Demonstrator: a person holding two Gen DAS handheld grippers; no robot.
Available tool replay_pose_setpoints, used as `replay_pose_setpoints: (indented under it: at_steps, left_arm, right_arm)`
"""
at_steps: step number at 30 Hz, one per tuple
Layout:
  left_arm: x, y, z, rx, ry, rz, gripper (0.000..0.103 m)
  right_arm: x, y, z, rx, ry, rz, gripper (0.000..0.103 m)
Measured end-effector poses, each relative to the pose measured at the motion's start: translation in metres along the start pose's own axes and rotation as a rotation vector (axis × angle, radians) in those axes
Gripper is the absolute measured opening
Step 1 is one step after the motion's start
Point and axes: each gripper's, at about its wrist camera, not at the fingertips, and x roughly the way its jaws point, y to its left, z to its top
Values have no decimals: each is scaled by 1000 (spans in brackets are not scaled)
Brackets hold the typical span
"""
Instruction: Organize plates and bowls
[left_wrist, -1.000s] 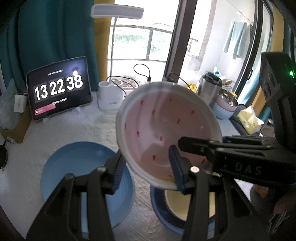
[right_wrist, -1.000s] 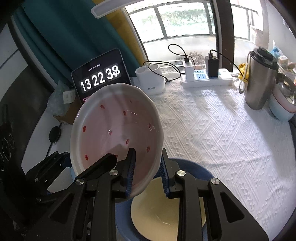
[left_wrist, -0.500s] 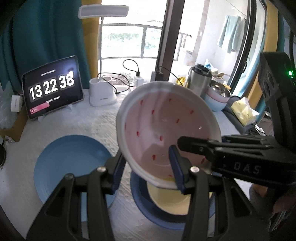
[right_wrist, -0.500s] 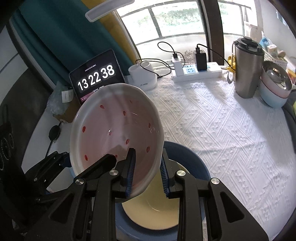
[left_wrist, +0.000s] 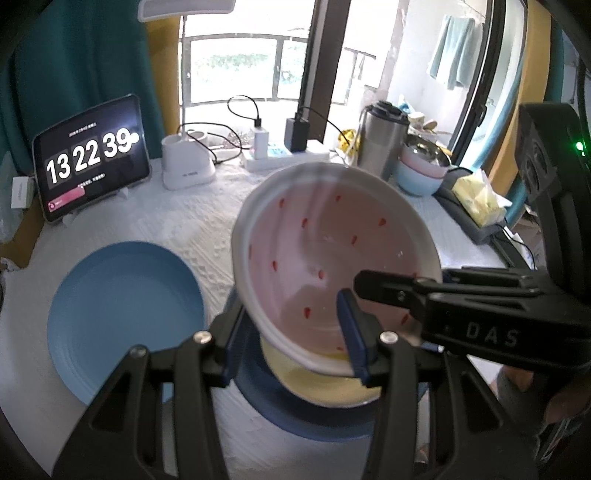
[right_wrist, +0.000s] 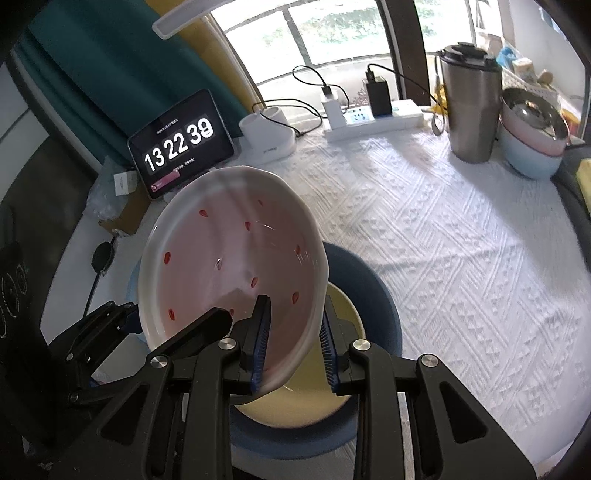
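Tilting pink bowl (right_wrist: 236, 254) between 2 tongs (right_wrist: 293, 343)

left gripper (left_wrist: 291, 339): jaws clamped | right gripper (right_wrist: 293, 341): jaws clamped

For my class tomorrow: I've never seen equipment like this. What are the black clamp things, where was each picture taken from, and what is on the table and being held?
There is no robot here. A person holds two hand-operated grippers, each with a wide-angle camera looking forward along its jaws.

One picture is from the left gripper, the other from the right gripper. Each camera also catches the other tool at the edge of its view.

Both grippers pinch the rim of the same tilted pink bowl with red spots, held above a cream bowl that sits in a dark blue bowl.

On the white tablecloth also lie a light blue plate, a tablet showing a clock, a white lamp base, a power strip, a steel tumbler and stacked pastel bowls.
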Motion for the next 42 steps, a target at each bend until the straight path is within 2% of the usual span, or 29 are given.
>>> replay_pose_setpoints:
  at_steps: [16, 27, 42]
  left_arm:
    - [8, -9, -27, 16, 49, -10, 47]
    - [8, -6, -36, 37, 58, 3, 47]
    - [3, -2, -38, 41, 46, -19, 47]
  right_arm:
    - [4, -14, -27, 34, 33, -8, 28]
    - [5, -13, -31, 46, 44, -17, 28]
    - [8, 7, -33, -52, 84, -146, 29]
